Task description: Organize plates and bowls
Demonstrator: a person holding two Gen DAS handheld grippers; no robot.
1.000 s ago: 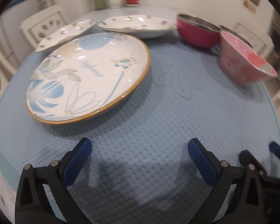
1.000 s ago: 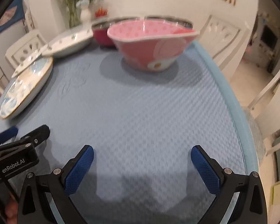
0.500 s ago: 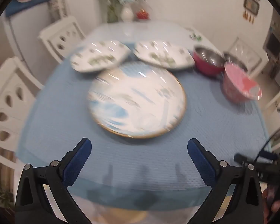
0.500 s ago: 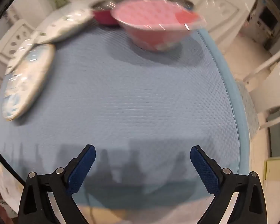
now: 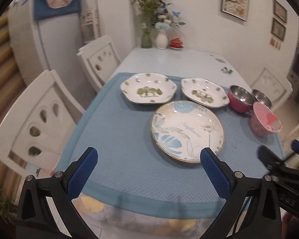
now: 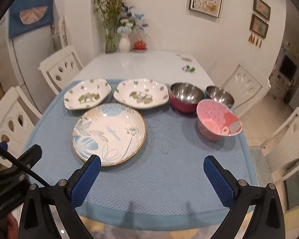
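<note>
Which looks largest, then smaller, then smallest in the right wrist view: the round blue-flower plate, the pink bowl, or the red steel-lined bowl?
1. Round blue-flower plate, clearly the largest.
2. Pink bowl.
3. Red steel-lined bowl.
The two bowls look nearly alike; the pink one stands nearer to the camera, so their order is unsure.

Blue mat (image 6: 169,171): woven cloth, waffle texture, matt, with a smoother hem. Round plate (image 6: 109,133) on the mat: glazed ceramic, glossy, gilt-looking rim. Two scalloped plates (image 6: 87,97) (image 6: 141,95) behind the round plate: glossy white glaze catching light spots. Red bowl (image 6: 184,97) right of them: polished metal inside, mirror-bright; smooth matt red outside. Second metal bowl (image 6: 219,95) beside it: equally shiny. Pink bowl (image 6: 218,123): smooth, satin sheen, material unclear. Bare tabletop (image 6: 141,63) beyond the mat: glossy, reflective. Gripper pads (image 6: 85,181): blue, knurled, matt, on black matt plastic-looking arms.
</note>
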